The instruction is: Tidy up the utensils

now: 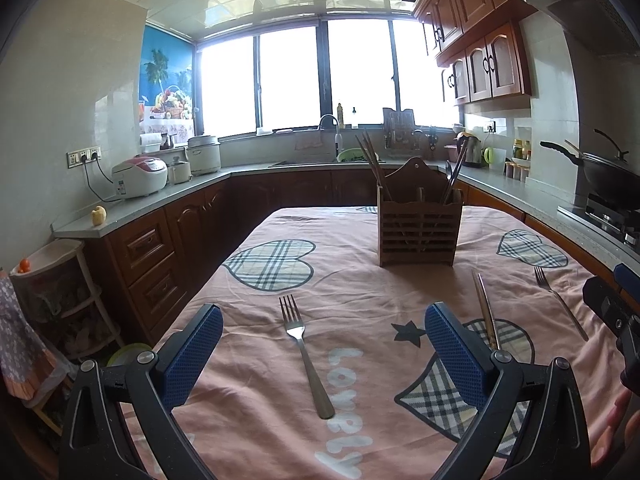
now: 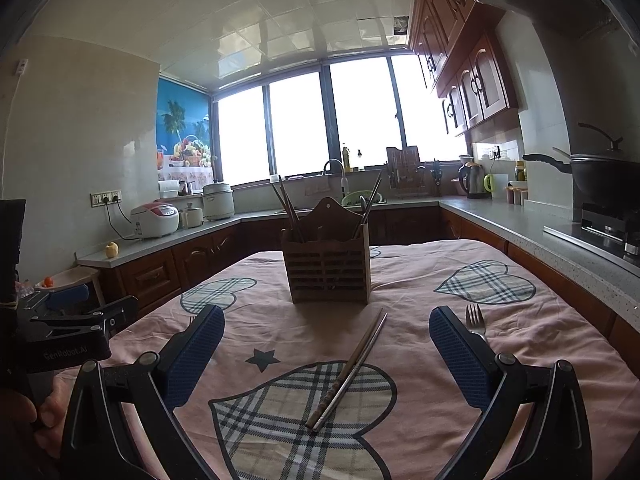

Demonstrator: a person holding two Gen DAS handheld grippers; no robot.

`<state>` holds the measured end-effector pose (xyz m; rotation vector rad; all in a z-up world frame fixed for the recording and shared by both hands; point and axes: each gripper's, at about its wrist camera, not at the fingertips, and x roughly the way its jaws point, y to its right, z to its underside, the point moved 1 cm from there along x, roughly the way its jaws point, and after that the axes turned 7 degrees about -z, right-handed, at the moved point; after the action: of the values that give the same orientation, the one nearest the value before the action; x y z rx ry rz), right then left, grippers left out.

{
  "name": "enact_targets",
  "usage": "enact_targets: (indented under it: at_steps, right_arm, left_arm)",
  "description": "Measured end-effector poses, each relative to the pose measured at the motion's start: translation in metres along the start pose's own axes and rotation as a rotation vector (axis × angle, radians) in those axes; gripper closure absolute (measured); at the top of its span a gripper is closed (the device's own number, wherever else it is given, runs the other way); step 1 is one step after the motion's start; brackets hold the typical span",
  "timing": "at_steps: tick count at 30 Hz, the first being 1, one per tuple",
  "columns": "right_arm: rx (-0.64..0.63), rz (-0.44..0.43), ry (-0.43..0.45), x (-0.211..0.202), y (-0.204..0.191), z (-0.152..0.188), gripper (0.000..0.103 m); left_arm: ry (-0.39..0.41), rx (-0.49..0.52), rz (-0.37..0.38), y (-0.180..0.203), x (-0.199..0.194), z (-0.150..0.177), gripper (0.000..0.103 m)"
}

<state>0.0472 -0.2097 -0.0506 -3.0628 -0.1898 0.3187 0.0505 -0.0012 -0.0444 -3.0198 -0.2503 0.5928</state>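
A brown wooden utensil holder [image 1: 418,222] stands on the pink tablecloth [image 1: 352,280] with chopsticks and a spoon in it; it also shows in the right wrist view [image 2: 328,268]. A steel fork [image 1: 306,354] lies between the fingers of my open, empty left gripper [image 1: 324,324]. A pair of chopsticks [image 2: 348,368] lies between the fingers of my open, empty right gripper [image 2: 326,324]; it shows in the left wrist view too [image 1: 486,312]. A second fork [image 1: 560,300] lies at the right, partly hidden behind my right finger [image 2: 475,322].
Kitchen counters [image 1: 160,200] run round the table on three sides, with rice cookers [image 1: 140,176], a sink [image 1: 332,160], a kettle [image 1: 468,150] and a wok on the stove [image 1: 608,184]. A shelf rack [image 1: 60,300] stands at the left.
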Motion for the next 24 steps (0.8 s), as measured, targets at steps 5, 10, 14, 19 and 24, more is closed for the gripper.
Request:
enact_targets:
  at_steps: [5, 10, 14, 19, 24]
  right_arm:
    - [0.0, -0.001, 0.003, -0.0008, -0.0004, 0.0, 0.0]
    - [-0.001, 0.0, 0.004, -0.0009, -0.0006, -0.0001, 0.0]
    - [-0.002, 0.0, 0.006, -0.0014, -0.0011, -0.0011, 0.0]
    - [-0.004, -0.009, 0.011, -0.0022, -0.0028, -0.0034, 0.0]
    - [-0.005, -0.013, 0.007, -0.0007, -0.0033, -0.0038, 0.0]
  left_arm:
    - [0.0, 0.004, 0.002, 0.0025, -0.0023, -0.0002, 0.001]
    - [0.0, 0.005, 0.003, 0.003, -0.0039, -0.0001, 0.001]
    - [-0.005, 0.003, 0.004, 0.0036, -0.004, -0.0009, 0.001]
    - [-0.007, 0.001, 0.004, 0.0036, -0.0043, -0.0016, 0.001]
    - [-0.008, 0.001, 0.007, 0.0041, -0.0047, -0.002, 0.001]
